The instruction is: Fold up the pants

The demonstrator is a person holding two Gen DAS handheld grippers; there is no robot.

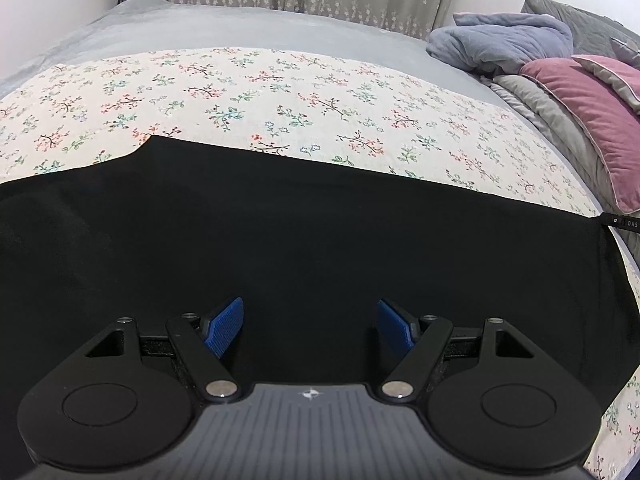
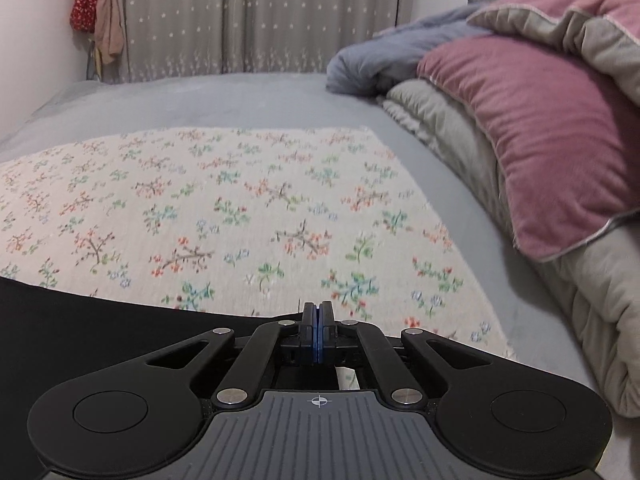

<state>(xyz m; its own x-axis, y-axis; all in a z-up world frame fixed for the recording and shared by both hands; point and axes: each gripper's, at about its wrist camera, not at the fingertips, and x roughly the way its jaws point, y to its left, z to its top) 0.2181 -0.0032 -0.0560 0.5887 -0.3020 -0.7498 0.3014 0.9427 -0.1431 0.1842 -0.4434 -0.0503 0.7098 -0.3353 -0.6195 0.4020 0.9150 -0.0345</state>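
Observation:
Black pants (image 1: 280, 240) lie spread flat on a floral cloth (image 1: 240, 92) on the bed. My left gripper (image 1: 310, 322) hovers over the middle of the pants, open, with its blue pads (image 1: 224, 330) wide apart and nothing between them. In the right wrist view the pants (image 2: 100, 320) fill the lower left, and their far edge runs straight into my right gripper (image 2: 318, 314). That gripper is shut, pads pressed together on the pants' edge at the right-hand corner. In the left wrist view this corner (image 1: 600, 220) is drawn to a point.
The floral cloth (image 2: 240, 208) lies on a grey bedsheet (image 2: 200, 96). A pink pillow (image 2: 540, 140), grey quilts (image 2: 592, 300) and a blue blanket (image 1: 508, 40) are piled along the right side. Star-patterned curtains (image 2: 260, 16) hang behind the bed.

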